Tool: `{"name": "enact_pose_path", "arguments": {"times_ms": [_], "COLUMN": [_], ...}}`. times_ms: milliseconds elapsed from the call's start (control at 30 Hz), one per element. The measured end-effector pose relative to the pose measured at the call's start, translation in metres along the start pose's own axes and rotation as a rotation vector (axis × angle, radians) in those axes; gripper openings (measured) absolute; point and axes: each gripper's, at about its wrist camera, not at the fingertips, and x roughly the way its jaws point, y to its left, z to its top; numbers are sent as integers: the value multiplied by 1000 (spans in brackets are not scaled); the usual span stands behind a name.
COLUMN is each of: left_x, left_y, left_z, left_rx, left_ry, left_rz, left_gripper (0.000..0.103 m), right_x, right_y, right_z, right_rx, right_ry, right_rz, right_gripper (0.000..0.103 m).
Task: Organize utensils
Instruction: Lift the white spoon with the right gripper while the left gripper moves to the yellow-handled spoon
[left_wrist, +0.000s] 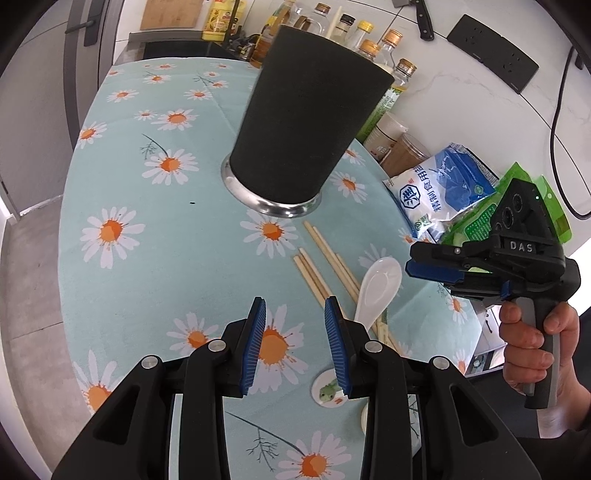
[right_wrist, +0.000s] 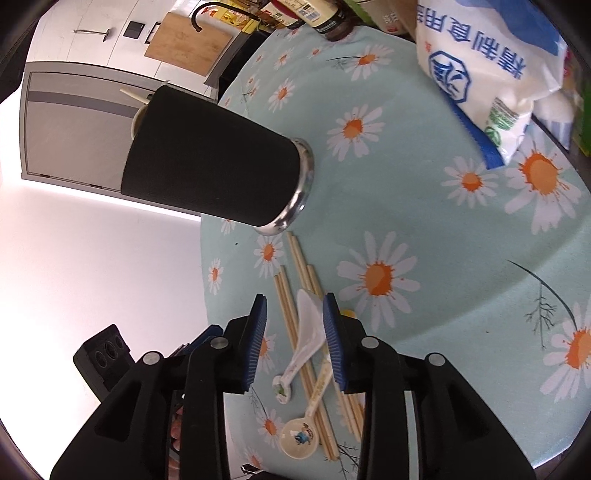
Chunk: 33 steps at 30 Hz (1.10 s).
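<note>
1. Pale blue cloth printed with white and orange daisies (left_wrist: 173, 166) covers the counter (left_wrist: 207, 229), and its far edge curves away toward the room.
2. At the middle of the cloth stands a black holder (left_wrist: 306, 125) with a shiny metal base rim; in the right wrist view a pale utensil handle (right_wrist: 133, 95) sticks out of its top.
3. Wooden chopsticks (left_wrist: 325, 254) lie loose on the cloth just in front of the holder, some crossing one another.
4. A plain white spoon (left_wrist: 376, 288) rests over the chopsticks, touching them.
5. In the right wrist view a second spoon with a small picture in its bowl (right_wrist: 299, 437) lies nearer the camera, its handle across the sticks.
6. The left tongs (left_wrist: 295, 343) hover over the cloth with their blue pads parted and nothing between them.
7. The right tongs (right_wrist: 293, 339) are also spread apart above the white spoon and chopsticks, gripping neither.
8. From the left wrist view the right hand (left_wrist: 532, 343) shows wrapped around its grey handle, off to the right of the counter.
9. Along the counter's far and right edge crowd glass bottles (left_wrist: 373, 40), a blue and white bag (left_wrist: 439, 184) and green packets (left_wrist: 480, 218).
10. Behind them is a white wall with a dark socket panel (left_wrist: 491, 55) and a black cable (left_wrist: 557, 110).
11. A wooden cutting board (right_wrist: 188, 42) leans against the wall beyond the cloth, and a grey door (left_wrist: 85, 48) stands at the left.
</note>
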Motion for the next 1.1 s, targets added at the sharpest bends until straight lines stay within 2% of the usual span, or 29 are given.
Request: {"name": "enact_pose_path", "arguments": {"times_ms": [67, 600, 700, 767, 800, 1100], "left_x": [1, -2, -4, -5, -6, -8], "left_y": [-2, -3, -2, -1, 0, 6], "left_z": [0, -8, -8, -8, -9, -11], "left_rx": [4, 1, -7, -10, -14, -36], "left_ry": [2, 13, 8, 5, 3, -1], "left_rz": [-4, 7, 8, 9, 10, 13], "left_gripper": [36, 36, 36, 36, 36, 36], "right_x": [1, 31, 38, 43, 44, 40], "right_y": [-4, 4, 5, 7, 8, 21], "right_z": [-2, -5, -5, -5, -4, -2], "right_rx": [-1, -79, -98, -114, -120, -166], "right_ry": [3, 34, 37, 45, 46, 34], "right_rz": [-21, -105, -140, -150, -157, -146], "right_gripper": [35, 34, 24, 11, 9, 8]}}
